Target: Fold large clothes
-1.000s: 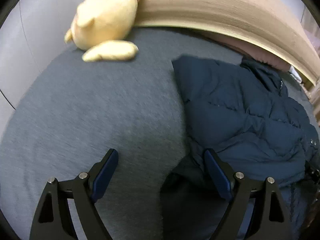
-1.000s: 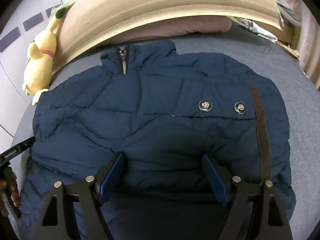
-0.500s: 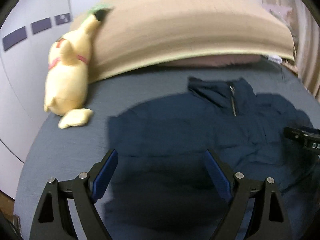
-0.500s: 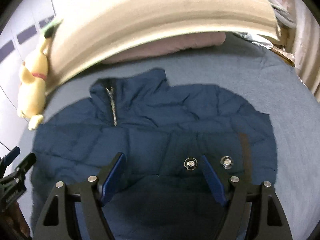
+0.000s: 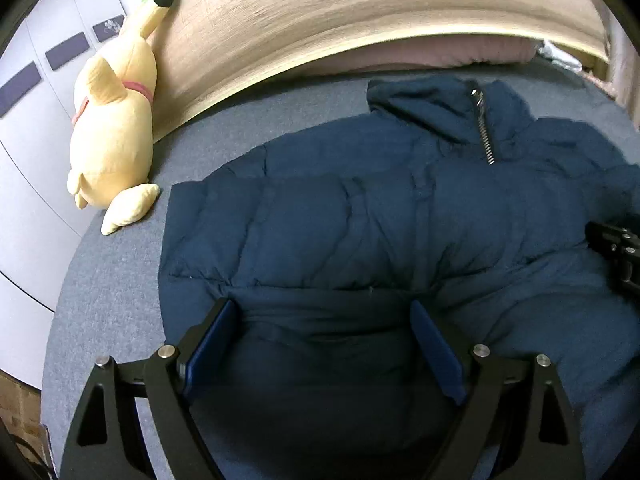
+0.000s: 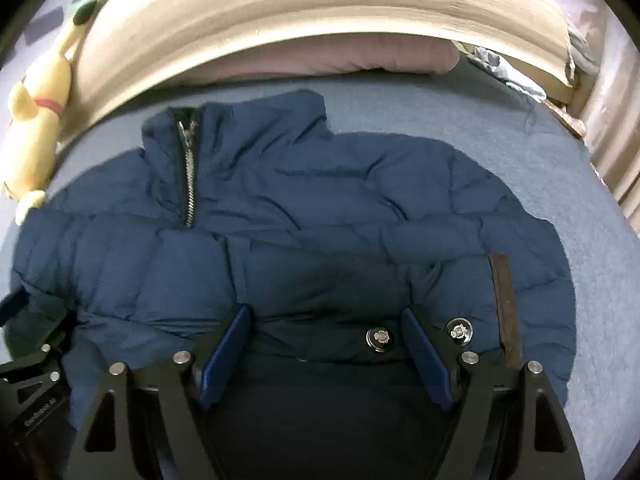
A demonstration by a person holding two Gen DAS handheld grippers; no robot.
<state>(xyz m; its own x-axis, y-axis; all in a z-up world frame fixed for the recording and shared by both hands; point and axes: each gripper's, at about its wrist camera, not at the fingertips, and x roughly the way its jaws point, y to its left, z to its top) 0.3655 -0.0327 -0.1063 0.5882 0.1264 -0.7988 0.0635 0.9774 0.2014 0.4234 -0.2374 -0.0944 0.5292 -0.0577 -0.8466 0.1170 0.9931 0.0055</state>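
A navy puffer jacket (image 5: 360,220) lies front up on the grey bed, collar and zipper (image 5: 484,132) toward the headboard. My left gripper (image 5: 322,308) hovers open over its lower left part, with nothing pinched between the blue pads. In the right wrist view the jacket (image 6: 320,208) fills the middle, with two metal snaps (image 6: 379,336) and a brown strip (image 6: 505,312) on its right side. My right gripper (image 6: 325,314) stands open above the fabric, one snap just inside its right finger. Each gripper shows at the edge of the other's view.
A yellow plush toy (image 5: 116,128) leans on the wooden headboard (image 5: 360,12) at the bed's far left. A pink pillow (image 6: 320,56) lies behind the collar. Bare grey sheet (image 5: 112,288) runs left of the jacket and to its right (image 6: 592,240). Curtains (image 6: 616,120) hang at the right.
The left gripper swung right from bare sheet to over the jacket's lower left. The right gripper drew back toward the hem, so the snaps now sit by its fingers.
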